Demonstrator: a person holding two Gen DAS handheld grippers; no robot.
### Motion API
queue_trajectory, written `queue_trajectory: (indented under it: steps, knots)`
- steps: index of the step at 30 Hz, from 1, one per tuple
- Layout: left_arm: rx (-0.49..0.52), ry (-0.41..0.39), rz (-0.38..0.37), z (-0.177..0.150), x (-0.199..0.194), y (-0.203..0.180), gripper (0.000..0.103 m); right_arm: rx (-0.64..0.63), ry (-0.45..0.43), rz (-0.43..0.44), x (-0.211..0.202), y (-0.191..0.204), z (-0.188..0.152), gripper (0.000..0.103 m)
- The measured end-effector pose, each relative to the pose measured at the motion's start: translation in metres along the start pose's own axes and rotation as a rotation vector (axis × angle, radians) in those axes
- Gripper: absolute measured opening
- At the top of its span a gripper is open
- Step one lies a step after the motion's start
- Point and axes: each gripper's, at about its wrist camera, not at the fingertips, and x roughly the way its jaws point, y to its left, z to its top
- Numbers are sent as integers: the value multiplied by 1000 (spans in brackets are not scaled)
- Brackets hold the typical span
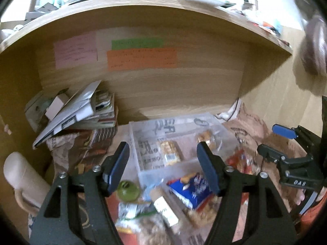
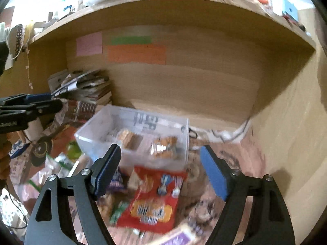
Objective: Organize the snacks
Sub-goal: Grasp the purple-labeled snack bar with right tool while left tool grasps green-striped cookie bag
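A clear plastic bin (image 1: 143,175) with two wrapped golden snacks (image 1: 169,151) inside sits on the patterned desk; it also shows in the right wrist view (image 2: 98,134). In front of it lie a blue snack pack (image 1: 190,192), a green round item (image 1: 127,189) and other packets. A red snack bag (image 2: 155,198) lies before the bin. My left gripper (image 1: 163,163) is open and empty above the pile. My right gripper (image 2: 161,171) is open and empty above the red bag; it also shows in the left wrist view (image 1: 271,143).
A stack of books and papers (image 1: 81,114) leans at the back left under the wooden shelf (image 1: 163,6). Coloured notes (image 1: 141,59) are stuck on the back panel. A beige roll (image 1: 22,179) lies left. A white cable (image 2: 231,134) runs at the back right.
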Motion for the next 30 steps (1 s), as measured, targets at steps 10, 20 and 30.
queue_trajectory:
  steps: [10, 20, 30]
  knots:
    - [6, 58, 17, -64, -17, 6, 69, 117, 85, -55, -6, -7, -65, 78]
    - [-59, 160, 22, -110, 7, 20, 69, 216, 211, -78, 15, -20, -110, 78]
    - [-75, 213, 26, -132, 24, 26, 69, 233, 238, -94, 8, -40, -127, 76]
